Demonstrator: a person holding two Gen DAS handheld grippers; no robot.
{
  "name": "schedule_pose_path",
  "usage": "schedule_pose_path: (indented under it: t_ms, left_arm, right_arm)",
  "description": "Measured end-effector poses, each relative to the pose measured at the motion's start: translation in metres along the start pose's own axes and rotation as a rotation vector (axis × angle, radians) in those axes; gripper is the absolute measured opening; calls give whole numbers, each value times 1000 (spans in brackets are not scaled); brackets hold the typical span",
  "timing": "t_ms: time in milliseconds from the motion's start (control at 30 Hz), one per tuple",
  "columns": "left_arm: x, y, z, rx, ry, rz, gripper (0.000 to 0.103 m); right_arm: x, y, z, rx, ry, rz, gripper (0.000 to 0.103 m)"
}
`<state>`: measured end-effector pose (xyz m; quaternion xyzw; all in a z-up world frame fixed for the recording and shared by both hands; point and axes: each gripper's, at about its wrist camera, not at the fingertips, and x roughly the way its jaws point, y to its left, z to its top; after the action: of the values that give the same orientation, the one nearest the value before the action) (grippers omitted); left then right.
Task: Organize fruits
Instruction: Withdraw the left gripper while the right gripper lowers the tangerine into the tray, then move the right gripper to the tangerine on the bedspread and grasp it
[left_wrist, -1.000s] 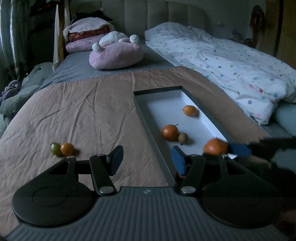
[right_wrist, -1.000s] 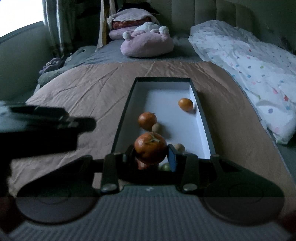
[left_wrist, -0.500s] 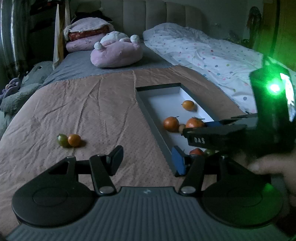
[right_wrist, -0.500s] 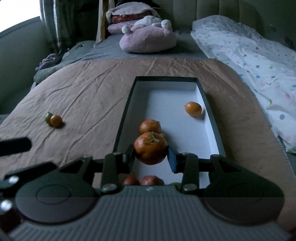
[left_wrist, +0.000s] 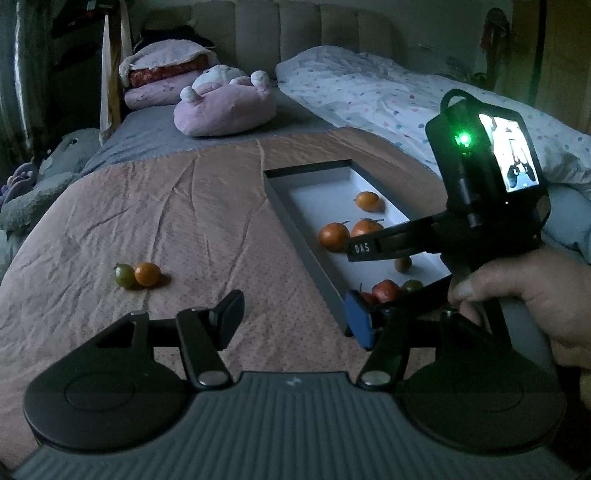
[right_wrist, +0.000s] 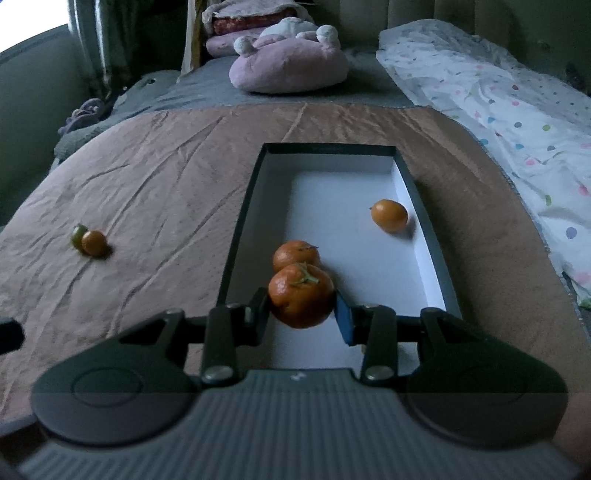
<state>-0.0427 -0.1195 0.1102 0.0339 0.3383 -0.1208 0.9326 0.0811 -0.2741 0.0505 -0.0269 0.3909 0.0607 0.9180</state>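
Note:
A long dark-walled box (right_wrist: 240, 229) with a white floor lies on the brown bedspread. My right gripper (right_wrist: 302, 314) is shut on a tangerine (right_wrist: 301, 295) and holds it over the box's near half, just in front of another tangerine (right_wrist: 295, 253). A smaller orange fruit (right_wrist: 389, 215) lies by the right wall. In the left wrist view, red and green fruits (left_wrist: 386, 290) sit at the box's near end. My left gripper (left_wrist: 294, 314) hovers over the bedspread left of the box (left_wrist: 295, 229), its jaws opening with nothing between them. A green fruit (left_wrist: 123, 275) and a small orange one (left_wrist: 147, 274) lie together to its left.
A hand (left_wrist: 524, 291) holds the right gripper's handle at the right of the left wrist view. A pink plush cushion (right_wrist: 288, 64) and stacked pillows lie at the bed's head. A dotted white duvet (right_wrist: 517, 110) runs along the right side.
The right gripper has carried the tangerine farther along the box, and the near-end fruits have dropped out of its view. It and the hand have come into the left wrist view.

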Motion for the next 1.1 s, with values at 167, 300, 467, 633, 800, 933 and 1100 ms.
schedule_pose_path:
  t_ms: [167,300,467,633,800,933,1100]
  left_arm:
    - [-1,6,-2,-12,-6,11,70]
    - [-1,14,-3,-31,-2,19,70]
    - [-3,23,-6,-47,-7,28,70]
    - [0,34,-9,-75,-3,41,70]
    - [1,47,-11,-101,-5,56,70]
    - [2,61,-15,-118,-6,89,70]
    - [4,82,-21,-158,4,130,70]
  right_arm:
    - [1,4,2,-11,-1,-26,41]
    - [2,9,3,-28,1,-29,42]
    - [2,14,5,-45,-20,-49,53]
    - [-1,20,10,-56,-44,-53,55]
    - [-2,36,16,-81,-51,-27,55]
    - [-3,51,19,-90,-63,29,55]
    - [1,74,19,-131,-71,121,55]
